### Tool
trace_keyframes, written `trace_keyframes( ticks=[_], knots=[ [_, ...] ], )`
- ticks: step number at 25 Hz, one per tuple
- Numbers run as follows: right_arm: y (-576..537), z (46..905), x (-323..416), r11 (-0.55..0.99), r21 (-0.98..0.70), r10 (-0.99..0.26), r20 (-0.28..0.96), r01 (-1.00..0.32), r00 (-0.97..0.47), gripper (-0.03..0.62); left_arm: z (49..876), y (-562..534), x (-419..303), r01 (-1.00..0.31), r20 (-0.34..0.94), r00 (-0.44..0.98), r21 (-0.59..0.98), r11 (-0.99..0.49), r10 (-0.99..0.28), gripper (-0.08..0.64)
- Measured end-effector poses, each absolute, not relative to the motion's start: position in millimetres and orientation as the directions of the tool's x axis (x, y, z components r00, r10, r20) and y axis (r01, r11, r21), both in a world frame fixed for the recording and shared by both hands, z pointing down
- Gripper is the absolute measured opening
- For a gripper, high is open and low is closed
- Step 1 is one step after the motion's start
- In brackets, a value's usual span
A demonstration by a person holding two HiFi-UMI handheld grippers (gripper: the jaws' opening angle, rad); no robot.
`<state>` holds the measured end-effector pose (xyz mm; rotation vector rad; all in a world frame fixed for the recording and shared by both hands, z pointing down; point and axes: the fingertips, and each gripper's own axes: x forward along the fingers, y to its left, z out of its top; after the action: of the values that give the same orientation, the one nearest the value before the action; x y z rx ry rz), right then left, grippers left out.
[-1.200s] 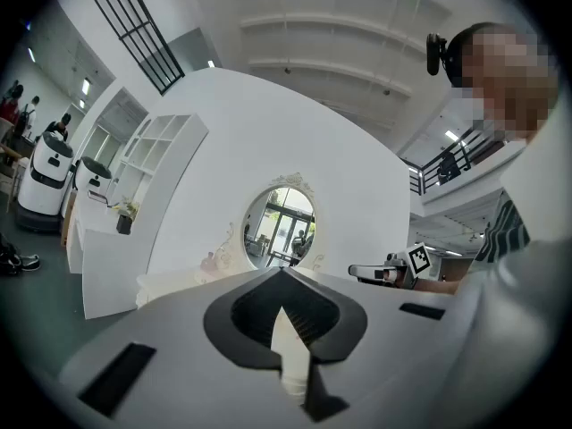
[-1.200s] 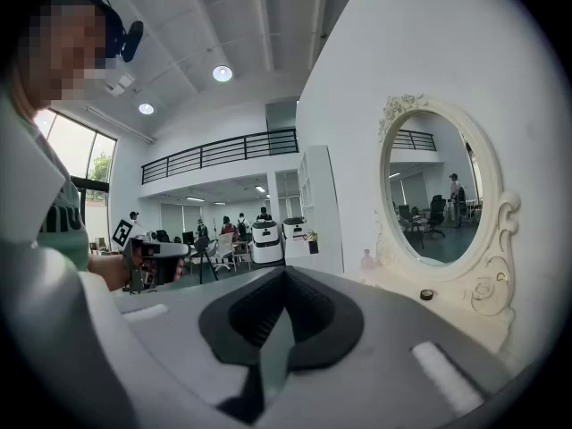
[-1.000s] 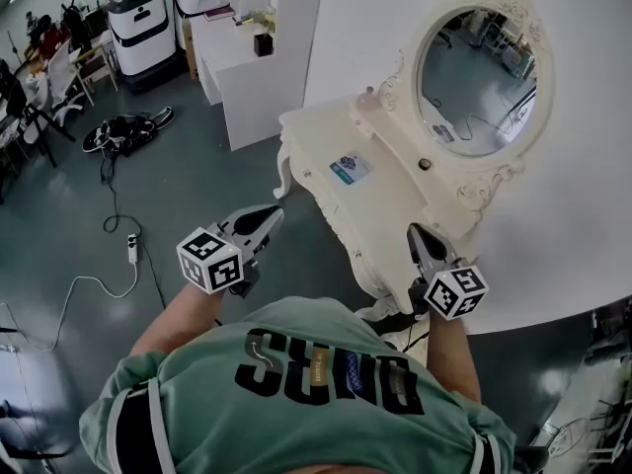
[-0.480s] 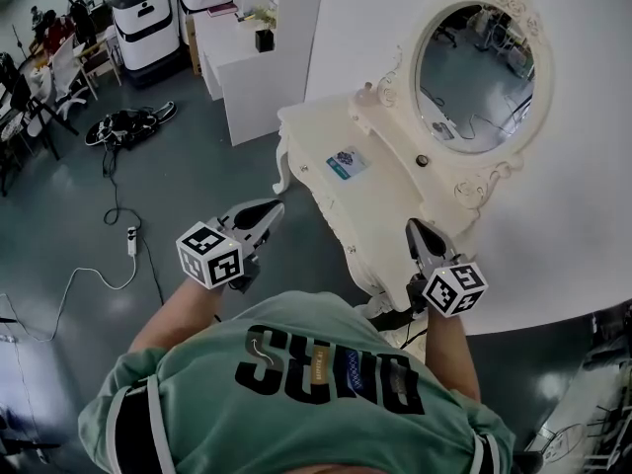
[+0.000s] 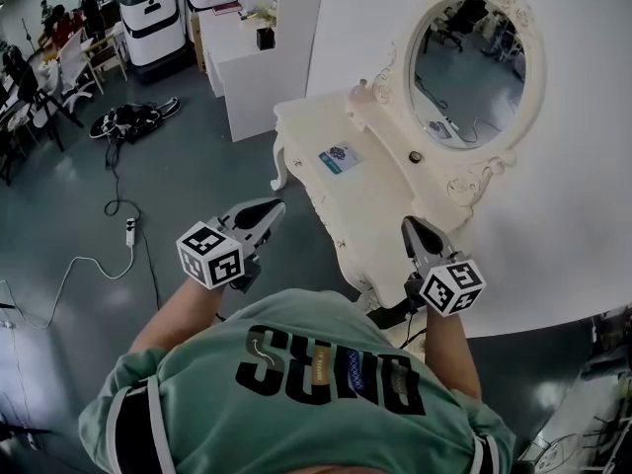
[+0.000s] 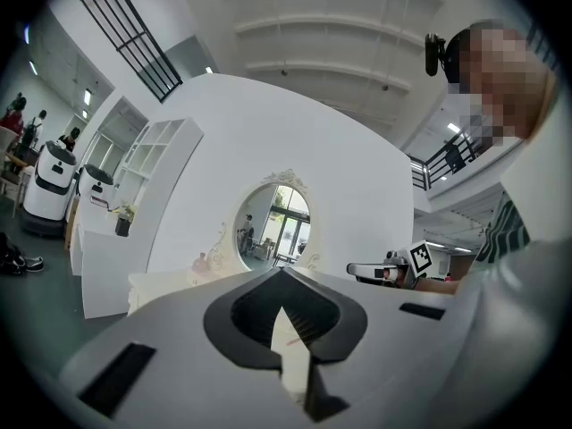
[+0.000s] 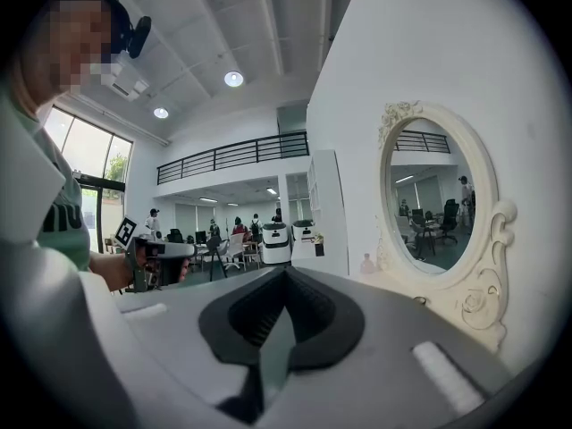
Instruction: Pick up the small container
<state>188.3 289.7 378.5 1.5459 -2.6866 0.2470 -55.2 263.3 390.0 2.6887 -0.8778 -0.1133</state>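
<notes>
left gripper [image 5: 272, 207] is held above the floor [image 5: 178, 176], to the left of the dressing table [image 5: 375, 205]. its jaws are seen pressed together with nothing between them. right gripper [image 5: 409, 225] is held by the table's front edge, and its jaws are likewise closed and empty. the small container [image 5: 416, 156], a dark round item, is found on the table top at the foot of the oval mirror [image 5: 474, 62], well apart from both grippers. a pale bottle [image 5: 370, 89] and a printed card [image 5: 338, 158] are also noted on the top.
</notes>
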Motion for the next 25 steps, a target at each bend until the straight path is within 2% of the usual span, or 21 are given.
trace_keyframes(
  ticks=[13, 19, 25],
  knots=[
    [264.4, 398.5, 194.5, 0.531, -0.142, -0.828, 0.119, -0.835, -0.547, 0.009, 411.6, 251.8, -40.8, -0.583, 0.061, 0.799, 0.325, -0.745, -0.599, 0.002],
    [208.8, 410.2, 174.0, 0.517, -0.14, -0.833, 0.142, -0.844, -0.534, 0.009, 427.3, 189.3, -59.3, -0.557, 0.064, 0.816, 0.352, -0.752, -0.575, 0.002],
    [117.0, 414.6, 142.7, 0.47, -0.149, -0.86, 0.147, -0.87, -0.489, 0.009, 432.9, 81.8, -82.2, -0.496, 0.053, 0.855, 0.369, -0.786, -0.515, 0.002]
  ],
)
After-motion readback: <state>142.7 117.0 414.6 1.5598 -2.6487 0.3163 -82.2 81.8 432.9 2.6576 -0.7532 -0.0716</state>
